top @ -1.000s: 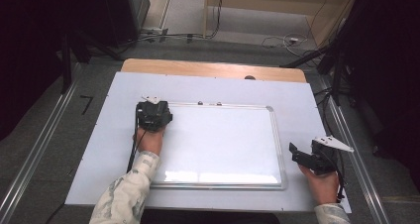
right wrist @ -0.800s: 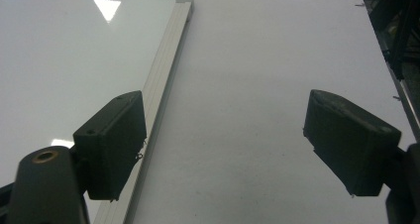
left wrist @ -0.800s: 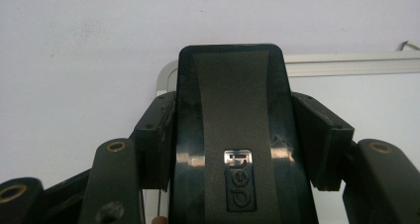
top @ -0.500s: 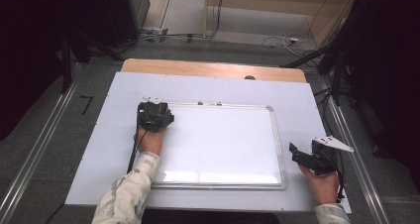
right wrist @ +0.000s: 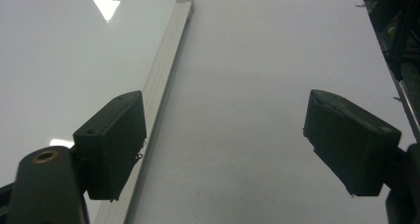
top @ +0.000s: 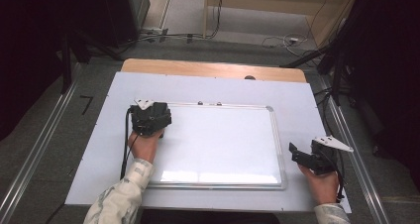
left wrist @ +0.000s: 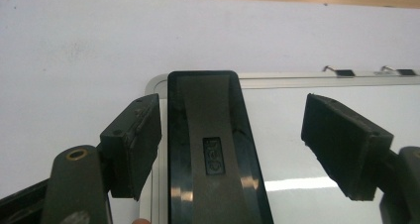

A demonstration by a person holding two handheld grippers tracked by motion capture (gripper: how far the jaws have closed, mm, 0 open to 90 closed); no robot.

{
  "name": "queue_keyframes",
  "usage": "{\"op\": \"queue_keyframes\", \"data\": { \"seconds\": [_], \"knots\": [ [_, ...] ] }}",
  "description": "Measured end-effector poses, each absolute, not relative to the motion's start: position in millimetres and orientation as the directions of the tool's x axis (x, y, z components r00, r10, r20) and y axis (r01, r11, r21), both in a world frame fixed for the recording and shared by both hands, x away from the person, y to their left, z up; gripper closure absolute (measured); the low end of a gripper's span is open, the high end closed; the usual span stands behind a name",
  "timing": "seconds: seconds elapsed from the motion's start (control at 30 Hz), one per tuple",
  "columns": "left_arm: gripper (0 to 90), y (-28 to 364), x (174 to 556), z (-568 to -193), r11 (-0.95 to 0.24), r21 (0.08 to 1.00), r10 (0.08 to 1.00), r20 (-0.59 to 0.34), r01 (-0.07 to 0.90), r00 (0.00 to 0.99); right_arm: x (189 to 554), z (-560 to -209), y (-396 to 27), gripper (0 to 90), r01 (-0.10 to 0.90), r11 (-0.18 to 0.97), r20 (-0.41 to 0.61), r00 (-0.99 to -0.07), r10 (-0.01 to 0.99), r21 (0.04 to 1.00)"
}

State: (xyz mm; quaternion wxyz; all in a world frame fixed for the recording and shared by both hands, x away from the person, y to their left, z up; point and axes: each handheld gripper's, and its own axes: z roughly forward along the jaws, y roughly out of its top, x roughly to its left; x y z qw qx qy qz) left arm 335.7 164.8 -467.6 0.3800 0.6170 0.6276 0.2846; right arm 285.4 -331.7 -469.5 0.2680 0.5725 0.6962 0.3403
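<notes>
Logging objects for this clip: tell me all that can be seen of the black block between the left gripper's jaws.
The black block is a long, flat, glossy bar with rounded corners and a grey band down its top that carries a small label too blurred to read. It lies flat at the whiteboard's upper left corner, lengthwise between the jaws of the left gripper, which have just been opening. The right pad stands clearly apart from it; whether the left pad touches it, I cannot tell.

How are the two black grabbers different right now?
The left gripper has a black eraser lying between its jaws at the whiteboard's far left corner; the right gripper has nothing between its jaws. The left gripper's jaws have just been opening, its pads off the eraser. The left gripper is over the whiteboard; the right gripper is beside it, over the white table sheet. Both are open and hand-held.
</notes>
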Motion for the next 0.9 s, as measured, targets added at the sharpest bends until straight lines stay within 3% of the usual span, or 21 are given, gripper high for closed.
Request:
{"op": "queue_keyframes", "data": {
  "seconds": [0.57, 0.9],
  "knots": [
    [18.8, 183, 288, -450, 0.072, 0.867, 0.973, -0.169, 0.492, 0.156, 285, -469, -331, 15.3, 0.615, 0.112, 0.018, -0.202, 0.979, 0.78],
    [18.3, 209, 261, -446, 0.106, 0.881, 0.972, -0.19, 0.461, 0.139, 285, -469, -331, 15.3, 0.613, 0.112, 0.018, -0.202, 0.979, 0.782]
  ]
}}
